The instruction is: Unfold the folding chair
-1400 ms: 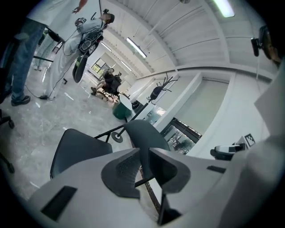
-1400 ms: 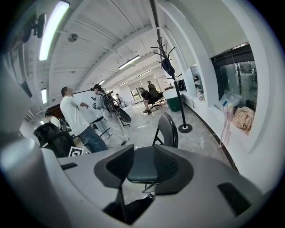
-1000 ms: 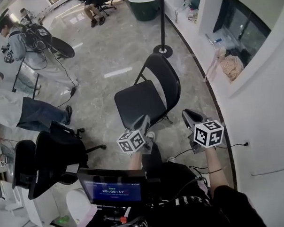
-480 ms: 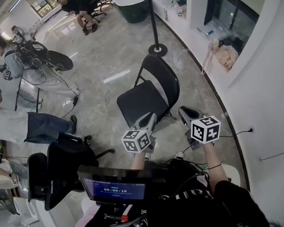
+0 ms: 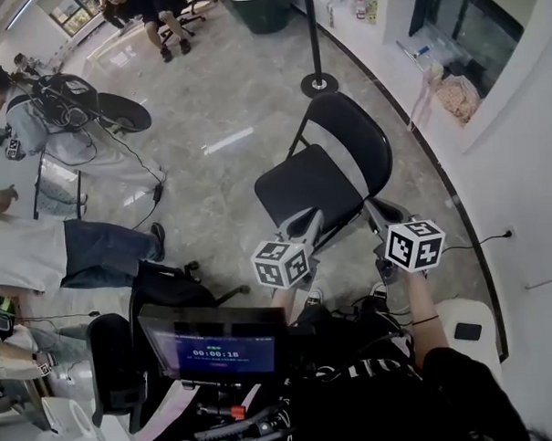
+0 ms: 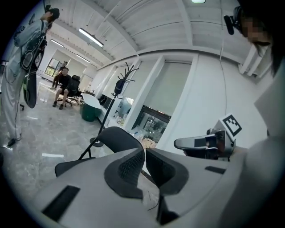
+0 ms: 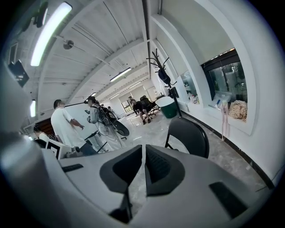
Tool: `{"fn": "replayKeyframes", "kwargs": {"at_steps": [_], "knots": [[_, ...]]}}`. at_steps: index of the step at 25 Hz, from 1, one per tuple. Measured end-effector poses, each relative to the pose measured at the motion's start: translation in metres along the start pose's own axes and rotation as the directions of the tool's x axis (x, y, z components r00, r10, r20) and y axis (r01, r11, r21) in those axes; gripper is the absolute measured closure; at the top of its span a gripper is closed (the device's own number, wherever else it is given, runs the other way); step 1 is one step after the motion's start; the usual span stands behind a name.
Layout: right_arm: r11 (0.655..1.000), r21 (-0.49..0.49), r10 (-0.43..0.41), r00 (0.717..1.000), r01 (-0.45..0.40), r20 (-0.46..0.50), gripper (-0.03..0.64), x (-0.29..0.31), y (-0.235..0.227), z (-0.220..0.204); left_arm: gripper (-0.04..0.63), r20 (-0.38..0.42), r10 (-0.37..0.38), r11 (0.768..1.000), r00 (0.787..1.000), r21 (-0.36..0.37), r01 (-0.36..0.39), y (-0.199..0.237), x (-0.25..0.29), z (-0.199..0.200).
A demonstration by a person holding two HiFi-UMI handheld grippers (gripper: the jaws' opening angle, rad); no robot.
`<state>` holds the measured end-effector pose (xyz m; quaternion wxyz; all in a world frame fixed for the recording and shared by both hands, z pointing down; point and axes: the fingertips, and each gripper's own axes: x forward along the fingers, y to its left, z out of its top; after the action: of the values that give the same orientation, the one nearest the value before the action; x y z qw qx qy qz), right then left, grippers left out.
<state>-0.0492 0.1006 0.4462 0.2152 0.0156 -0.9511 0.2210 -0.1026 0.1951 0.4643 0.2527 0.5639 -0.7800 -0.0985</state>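
The black folding chair [image 5: 313, 188] stands unfolded on the grey floor, seat level and backrest [image 5: 350, 134] upright. My left gripper [image 5: 308, 225] hovers just in front of the seat's front edge, jaws shut with nothing in them. To its right, my right gripper [image 5: 381, 210] is beside the seat's right front corner; its jaws are closing to a thin slit with nothing between them. In the left gripper view the left gripper [image 6: 144, 151] points past the chair back [image 6: 116, 136], with the right gripper [image 6: 196, 142] beside it. In the right gripper view the right gripper [image 7: 144, 149] faces the chair [image 7: 189, 136].
A black stanchion post and base [image 5: 318, 83] stands behind the chair. A black office chair [image 5: 160, 293] is at my left, with a monitor [image 5: 213, 350] below me. People stand and sit at the left and far back. A white wall and window ledge [image 5: 462, 97] curve along the right.
The head view has swung, so the chair now shows further right. Both grippers have shifted right and slightly up, staying near the seat's front edge. The chair stays unfolded.
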Motion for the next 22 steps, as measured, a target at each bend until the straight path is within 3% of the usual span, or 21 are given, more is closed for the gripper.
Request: {"fn": "replayKeyframes", "kwargs": {"at_steps": [8, 15, 22], "knots": [[0.996, 0.029, -0.083, 0.996, 0.082, 0.032, 0.58, 0.018, 0.05, -0.014, 0.572, -0.048, -0.115, 0.993, 0.992, 0.018, 0.116, 0.027, -0.027, -0.002], [0.996, 0.025, -0.087, 0.996, 0.086, 0.034, 0.58, 0.0, 0.064, -0.019, 0.572, -0.037, -0.133, 0.991, 0.99, -0.008, 0.133, 0.009, -0.036, -0.009], [0.999, -0.011, -0.036, 0.999, 0.037, 0.026, 0.58, -0.038, 0.071, -0.023, 0.572, 0.009, -0.108, 0.994, 0.994, 0.01, 0.108, -0.035, -0.047, -0.006]]}}
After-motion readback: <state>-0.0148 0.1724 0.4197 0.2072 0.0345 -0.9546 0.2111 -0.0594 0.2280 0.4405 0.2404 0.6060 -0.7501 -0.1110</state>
